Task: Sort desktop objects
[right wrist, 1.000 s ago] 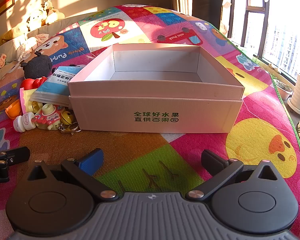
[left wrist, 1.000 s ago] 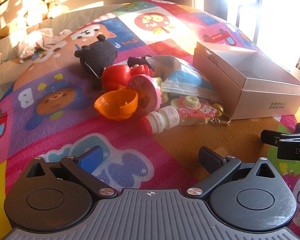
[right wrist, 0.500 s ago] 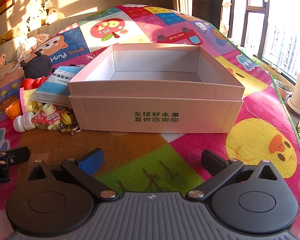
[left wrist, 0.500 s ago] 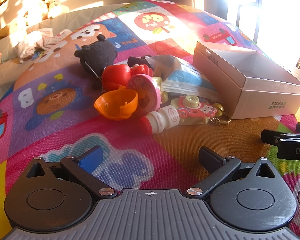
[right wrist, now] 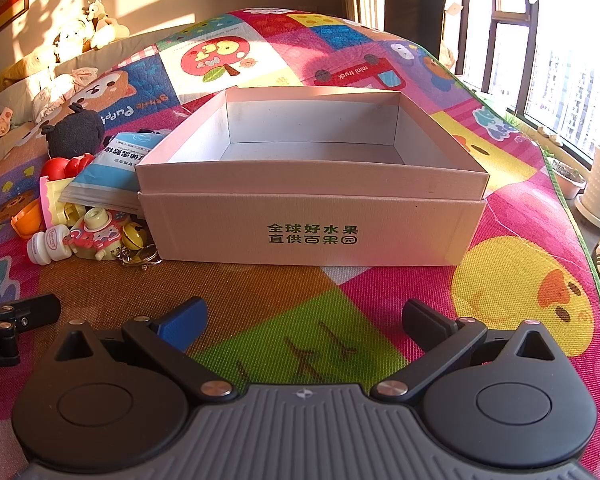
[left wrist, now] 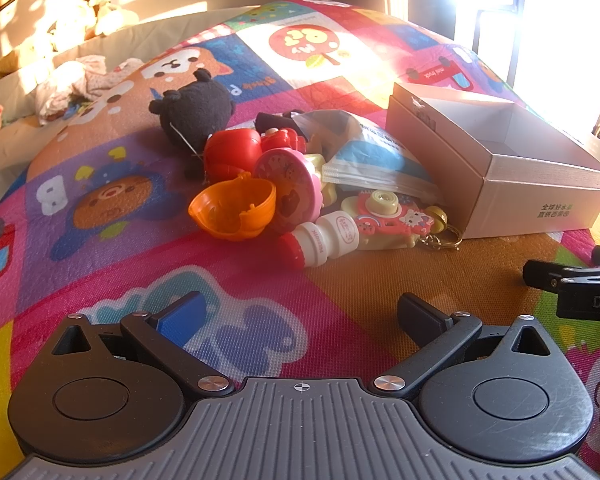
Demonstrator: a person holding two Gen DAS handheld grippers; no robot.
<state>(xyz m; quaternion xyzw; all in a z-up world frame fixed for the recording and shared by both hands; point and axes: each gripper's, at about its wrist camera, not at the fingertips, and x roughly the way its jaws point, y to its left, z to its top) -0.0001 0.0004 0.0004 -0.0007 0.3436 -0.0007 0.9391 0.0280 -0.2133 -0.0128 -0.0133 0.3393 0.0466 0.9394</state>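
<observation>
Toys [left wrist: 300, 192] lie heaped on the play mat [left wrist: 100, 240], just left of our open cardboard box [right wrist: 312, 184] (nothing shows inside it). A mask packet [left wrist: 376, 160] covers part of the heap, so several pieces stay unclear. Our left hand-held gripper [left wrist: 300, 316] and right hand-held gripper [right wrist: 304, 320] both sit spread apart, holding nothing.
</observation>
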